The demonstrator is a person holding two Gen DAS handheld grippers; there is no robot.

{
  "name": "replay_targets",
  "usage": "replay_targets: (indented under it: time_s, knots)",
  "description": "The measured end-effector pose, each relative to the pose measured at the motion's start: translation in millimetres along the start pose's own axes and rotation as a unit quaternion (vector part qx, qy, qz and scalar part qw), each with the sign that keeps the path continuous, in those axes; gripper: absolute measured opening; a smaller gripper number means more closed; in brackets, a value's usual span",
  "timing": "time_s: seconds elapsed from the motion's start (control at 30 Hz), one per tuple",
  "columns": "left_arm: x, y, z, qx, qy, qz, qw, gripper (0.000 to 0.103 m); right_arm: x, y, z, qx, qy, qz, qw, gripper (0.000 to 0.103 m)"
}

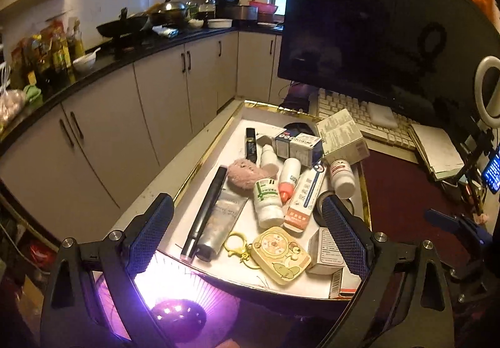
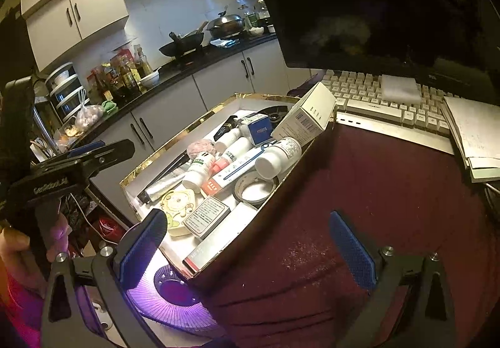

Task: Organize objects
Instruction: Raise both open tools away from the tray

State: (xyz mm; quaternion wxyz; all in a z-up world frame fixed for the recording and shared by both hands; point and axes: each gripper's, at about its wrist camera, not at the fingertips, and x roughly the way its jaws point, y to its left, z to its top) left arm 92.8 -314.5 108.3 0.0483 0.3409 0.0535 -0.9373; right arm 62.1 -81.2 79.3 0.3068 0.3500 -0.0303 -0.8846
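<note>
A gold-rimmed white box (image 1: 200,160) (image 2: 175,141) holds several small items. Among them are a black pen (image 1: 207,210), a silver tube (image 1: 223,223), a pink plush (image 1: 240,174), a green-labelled white bottle (image 1: 267,202) (image 2: 197,171), a yellow tin (image 1: 281,256) (image 2: 176,207), a toothpaste carton (image 1: 304,198) and a roll of tape (image 2: 254,190). My left gripper (image 1: 247,235) hangs open above the box's near end, with nothing pressed between its pads. My right gripper (image 2: 248,249) is open over the box's near right corner and the dark red cloth (image 2: 359,191). A hand (image 2: 18,248) holds the left gripper's handle.
A dark monitor (image 1: 375,20), white keyboard (image 2: 375,98) and stacked notebooks (image 2: 475,135) stand behind and right of the box. A ring light (image 1: 487,85) and a phone are at far right. A kitchen counter (image 1: 93,67) with pans runs left. A purple-lit fan (image 2: 178,295) glows below the table edge.
</note>
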Motion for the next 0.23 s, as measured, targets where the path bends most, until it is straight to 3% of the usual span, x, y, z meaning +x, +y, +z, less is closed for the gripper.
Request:
replay_targets:
  time_s: [0.23]
  knots:
    - [4.5, -0.4, -3.9, -0.004, 0.012, -0.031, 0.9994, 0.096, 2.7, 3.3, -1.2, -0.004, 0.004, 0.001, 1.0, 0.103]
